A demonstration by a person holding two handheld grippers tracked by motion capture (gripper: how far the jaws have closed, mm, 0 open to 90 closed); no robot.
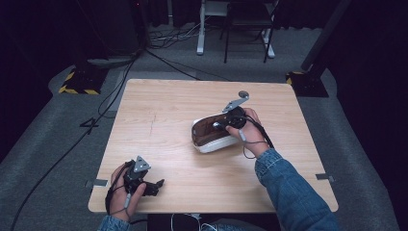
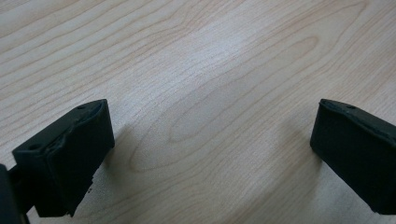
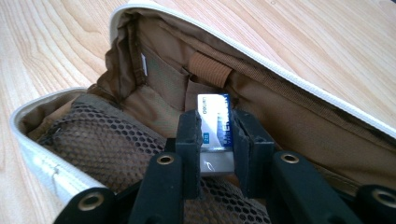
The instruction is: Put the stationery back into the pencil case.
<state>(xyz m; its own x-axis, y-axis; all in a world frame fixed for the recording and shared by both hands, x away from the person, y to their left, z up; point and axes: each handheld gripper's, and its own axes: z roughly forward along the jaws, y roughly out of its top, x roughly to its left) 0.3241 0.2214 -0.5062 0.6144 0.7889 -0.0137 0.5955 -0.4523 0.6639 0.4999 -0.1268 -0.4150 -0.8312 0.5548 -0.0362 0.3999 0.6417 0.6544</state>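
Meanwhile, a small eraser (image 3: 214, 135) in a blue-and-white sleeve is clamped between the closed jaws of the right gripper (image 3: 215, 140) and held inside an open white pouch (image 1: 211, 134) with brown lining, lying near the middle of the wooden table (image 1: 168, 110). The left gripper (image 2: 210, 154) is rested on the table near its front edge, well apart from the pouch, jaws spread wide and holding nothing. A snag on the mesh pocket (image 3: 116, 140) could be risked, since the pouch is left unsteadied.
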